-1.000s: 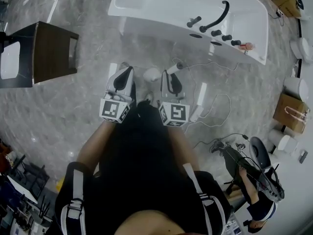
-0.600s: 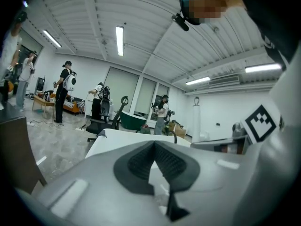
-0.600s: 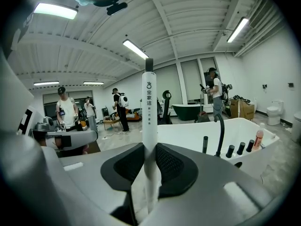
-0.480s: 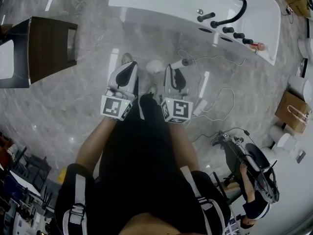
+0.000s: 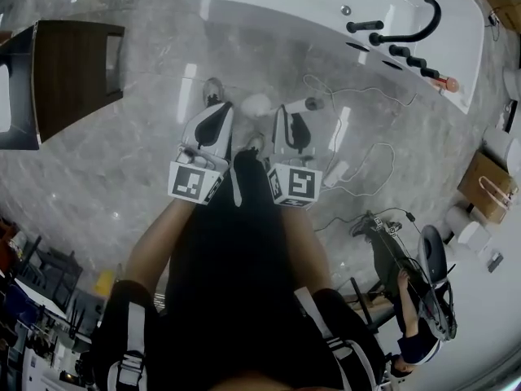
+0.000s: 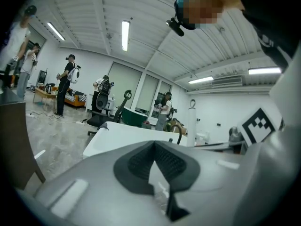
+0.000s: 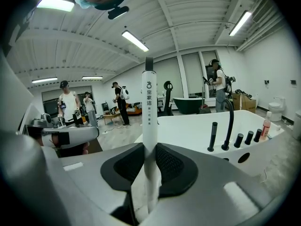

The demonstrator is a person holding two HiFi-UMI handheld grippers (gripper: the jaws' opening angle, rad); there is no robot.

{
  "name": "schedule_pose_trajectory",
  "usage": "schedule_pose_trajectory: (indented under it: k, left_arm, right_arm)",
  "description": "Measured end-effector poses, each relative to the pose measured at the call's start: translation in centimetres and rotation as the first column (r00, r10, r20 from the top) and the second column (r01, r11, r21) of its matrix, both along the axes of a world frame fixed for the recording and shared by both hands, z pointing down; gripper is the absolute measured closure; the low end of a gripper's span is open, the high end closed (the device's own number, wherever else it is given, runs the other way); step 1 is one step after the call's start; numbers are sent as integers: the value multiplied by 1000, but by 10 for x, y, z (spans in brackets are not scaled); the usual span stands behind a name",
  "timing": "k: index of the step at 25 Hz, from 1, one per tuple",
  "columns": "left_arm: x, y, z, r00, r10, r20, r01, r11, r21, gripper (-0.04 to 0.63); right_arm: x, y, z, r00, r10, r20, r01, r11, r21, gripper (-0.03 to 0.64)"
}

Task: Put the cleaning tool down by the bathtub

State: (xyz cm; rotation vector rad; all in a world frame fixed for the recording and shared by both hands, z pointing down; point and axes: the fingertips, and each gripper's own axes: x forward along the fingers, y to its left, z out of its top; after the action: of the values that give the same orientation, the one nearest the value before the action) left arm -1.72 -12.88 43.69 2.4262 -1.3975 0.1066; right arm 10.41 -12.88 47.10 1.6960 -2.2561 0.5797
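Cleaning tool (image 7: 149, 102): slim white stick handle, dark print running down it, dark cap at top. Rising straight up out of jaws of right gripper (image 7: 149, 147), lower part sitting clamped between them. Bathtub (image 7: 197, 126): white, freestanding, lying beyond tool and to its right, not touching it. Black curved spout (image 7: 229, 121) and row of black knobs (image 7: 248, 137) standing on its rim.

head view: worn on the head, aimed steeply down, floor (image 5: 106, 169) seen from well above | left gripper view: mounted just behind the left gripper (image 6: 156, 166), aimed near level | right gripper view: mounted likewise on the right gripper (image 7: 148, 168) | shared: bathtub (image 5: 269, 6) is caught in all three
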Motion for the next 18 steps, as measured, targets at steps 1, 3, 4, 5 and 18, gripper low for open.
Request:
schedule_pose_trajectory:
  k: [1, 3, 4, 5, 18]
  left_arm:
    - [-2, -3, 5, 1000, -2, -1, 2, 1000, -2, 588]
    - [-7, -8, 15, 1000, -12, -4, 12, 1000, -6, 588]
    - [-10, -10, 20, 1000, -17, -6, 17, 1000, -9, 588]
    - [-13, -12, 25, 1000, -22, -8, 22, 1000, -11, 588]
    - [-25, -55, 76, 999, -38, -13, 37, 999, -36, 588]
  right_arm:
    - [-1, -2, 6, 1000, 1, -3, -1, 1000, -4, 535]
    - [-4, -7, 18, 1000, 2, -9, -2, 1000, -11, 535]
    - [-5, -9, 23, 1000, 2, -12, -2, 1000, -16, 535]
    - [-6, -11, 28, 1000, 3, -14, -3, 1000, -20, 535]
    - [-13, -52, 97, 999, 38, -33, -41, 997, -68, 535]
